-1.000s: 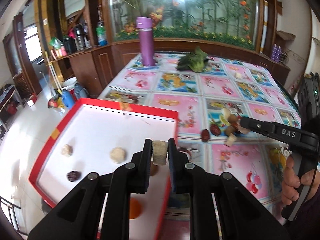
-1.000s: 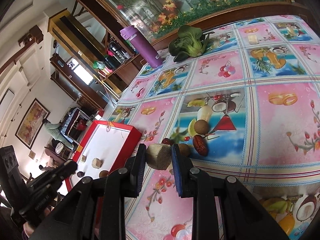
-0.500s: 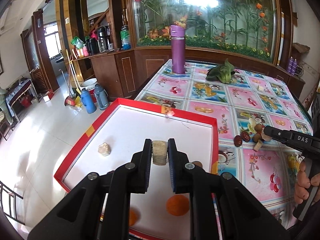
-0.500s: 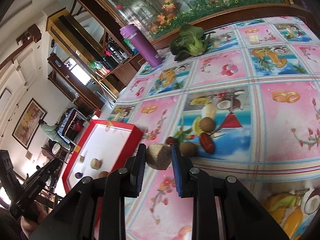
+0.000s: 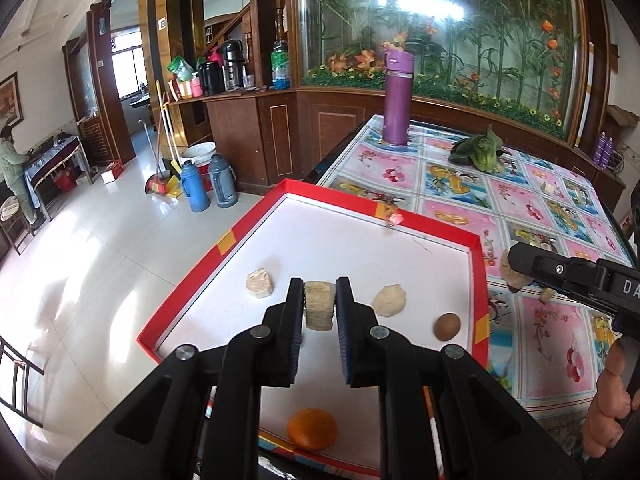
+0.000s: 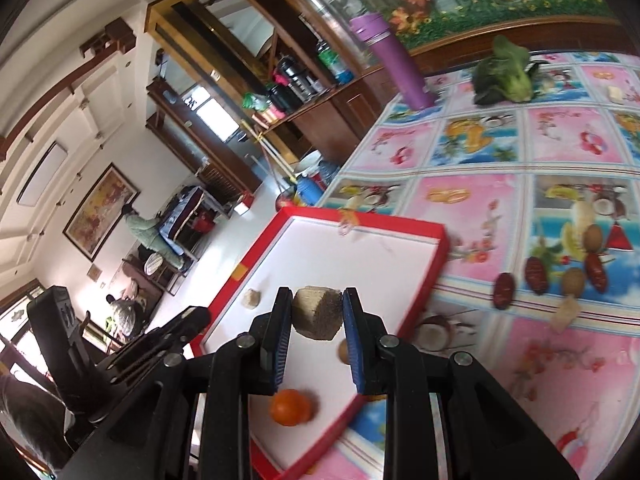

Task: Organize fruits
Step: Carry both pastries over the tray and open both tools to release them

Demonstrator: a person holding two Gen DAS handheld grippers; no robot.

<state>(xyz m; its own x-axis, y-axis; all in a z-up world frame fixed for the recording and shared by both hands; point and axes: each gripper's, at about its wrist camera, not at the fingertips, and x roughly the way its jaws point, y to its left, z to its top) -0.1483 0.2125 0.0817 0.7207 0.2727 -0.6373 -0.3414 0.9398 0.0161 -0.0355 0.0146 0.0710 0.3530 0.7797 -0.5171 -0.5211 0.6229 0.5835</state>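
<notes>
We hold the left gripper (image 5: pixel 319 306) low over the red-rimmed tray (image 5: pixel 482 280), angled forward and down toward its white floor, and its two jaws are pressed narrow against a pale cylindrical chunk (image 5: pixel 319 311) that sits upright between the pads. Just left of that chunk a smaller pale piece (image 5: pixel 260 284) lies on the tray, to its right a rounder pale piece (image 5: pixel 389 300), then a brown round fruit (image 5: pixel 447 326) near the tray's right wall, and an orange (image 5: pixel 312 429) rests close to the near rim. Our right gripper (image 6: pixel 316 316) hangs above the same tray, tilted so the room leans in its view, and its blue-padded jaws are clamped on a tan block (image 6: pixel 317 312) with a darker speckled face (we cannot tell whether this one is fruit or something else). In the left wrist view the right tool reaches in from the right edge at about the height of the tray wall, with our fingers (image 5: pixel 610 412) curled round its handle below. On the patterned tablecloth (image 6: pixel 560 144) beyond the tray, a loose cluster waits: dark red dates (image 6: pixel 536 270), two brown round fruits (image 6: pixel 573 280) and a pale scrap (image 6: pixel 566 315). Further back stand a purple bottle (image 5: pixel 396 96) and a green leafy vegetable (image 5: pixel 480 152), well apart from the tray.
</notes>
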